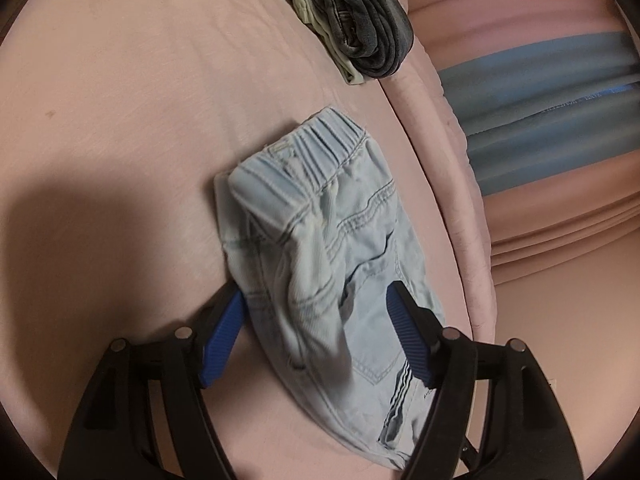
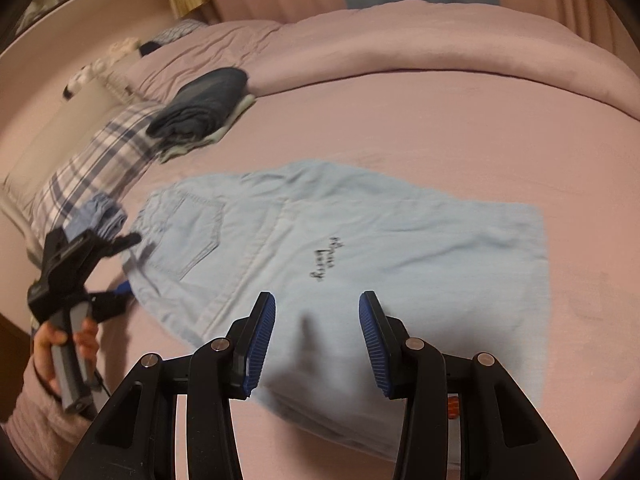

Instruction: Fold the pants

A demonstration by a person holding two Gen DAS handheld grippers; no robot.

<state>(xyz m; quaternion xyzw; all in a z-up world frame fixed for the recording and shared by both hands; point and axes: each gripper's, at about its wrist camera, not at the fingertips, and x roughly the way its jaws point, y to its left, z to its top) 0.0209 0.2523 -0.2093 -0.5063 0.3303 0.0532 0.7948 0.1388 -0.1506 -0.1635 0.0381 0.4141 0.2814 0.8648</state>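
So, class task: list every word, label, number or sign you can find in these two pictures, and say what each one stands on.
Dark handwritten-style lettering in two short lines on the light blue pants: too blurred to read.
Small print on a tag at the pants' edge by the left gripper: too small to read.
A line of white print on the blue stripe of the curtain: too blurred to read.
No other text is visible.

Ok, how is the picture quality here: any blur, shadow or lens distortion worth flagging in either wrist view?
Left wrist view: heavy fisheye bending, a broad dark shadow on the pink bedsheet, and smeared denim on the light blue pants near the left gripper. Right wrist view: motion blur softens the pants' edges and the plaid pillow; dark vignette in the corners.
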